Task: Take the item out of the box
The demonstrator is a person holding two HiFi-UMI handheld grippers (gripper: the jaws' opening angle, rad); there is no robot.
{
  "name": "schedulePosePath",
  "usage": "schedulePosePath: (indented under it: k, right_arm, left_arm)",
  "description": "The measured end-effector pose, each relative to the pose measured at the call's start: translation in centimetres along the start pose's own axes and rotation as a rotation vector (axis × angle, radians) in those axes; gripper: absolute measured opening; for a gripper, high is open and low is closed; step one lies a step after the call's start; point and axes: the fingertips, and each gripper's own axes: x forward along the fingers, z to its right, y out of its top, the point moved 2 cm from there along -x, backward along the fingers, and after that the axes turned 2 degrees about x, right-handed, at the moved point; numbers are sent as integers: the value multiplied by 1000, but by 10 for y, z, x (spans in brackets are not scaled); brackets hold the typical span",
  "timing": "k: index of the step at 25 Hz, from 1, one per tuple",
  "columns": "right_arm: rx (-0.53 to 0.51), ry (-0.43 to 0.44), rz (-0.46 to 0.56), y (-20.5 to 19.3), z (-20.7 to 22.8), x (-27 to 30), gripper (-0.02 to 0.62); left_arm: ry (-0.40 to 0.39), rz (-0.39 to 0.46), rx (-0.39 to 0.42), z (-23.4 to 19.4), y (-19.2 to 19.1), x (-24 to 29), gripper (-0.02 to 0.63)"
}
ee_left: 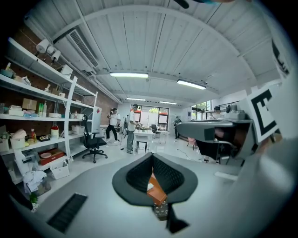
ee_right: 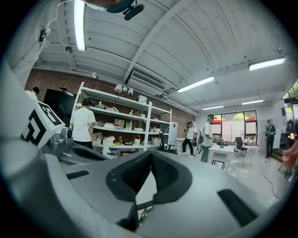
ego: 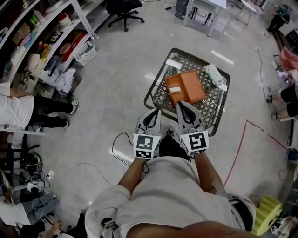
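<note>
An orange box [ego: 185, 87] with a white label lies on a small wire-mesh table [ego: 160, 95] in the head view. It looks closed, and nothing inside it shows. Both grippers are held close to my body at the table's near edge, pointing toward the box. My left gripper [ego: 156, 110] is shut and empty, its tips short of the table's near-left rim. My right gripper [ego: 179, 104] is shut and empty, its tips just over the box's near edge. In the left gripper view the jaws [ee_left: 152, 155] meet, and a sliver of the orange box [ee_left: 156, 189] shows below them. The right gripper view shows its jaws [ee_right: 151, 154] closed too.
Two white packets [ego: 173, 63] [ego: 214, 73] lie on the mesh beside the box. Storage shelves [ego: 42, 42] line the left, with a person [ego: 18, 109] beside them. An office chair [ego: 123, 9] stands far off. A cable [ego: 116, 148] and red floor tape [ego: 240, 148] run near my feet.
</note>
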Motion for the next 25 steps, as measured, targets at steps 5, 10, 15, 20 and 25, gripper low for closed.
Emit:
schedulePosePath:
  k: [5,10,15,20,25]
  right_arm:
    - [2,2,-7,-6,44,30,5]
    - [18,-17,-43,-19,100,57,5]
    - [55,-37,-119,-52,157,66,5]
    - [99,-63,-167,-79,187,67,5]
    - [96,-71,-193,-89,207,71,5]
  left_arm:
    - [11,-22,-10,-15,12,46,9]
    - [15,-70,-20,-24,14,98,9]
    - [-11,-138,5,-18,8,148,9]
    - [-97,-281,46,-7,-14,187,9]
    - [-157,-333,76,5,-21,215,9]
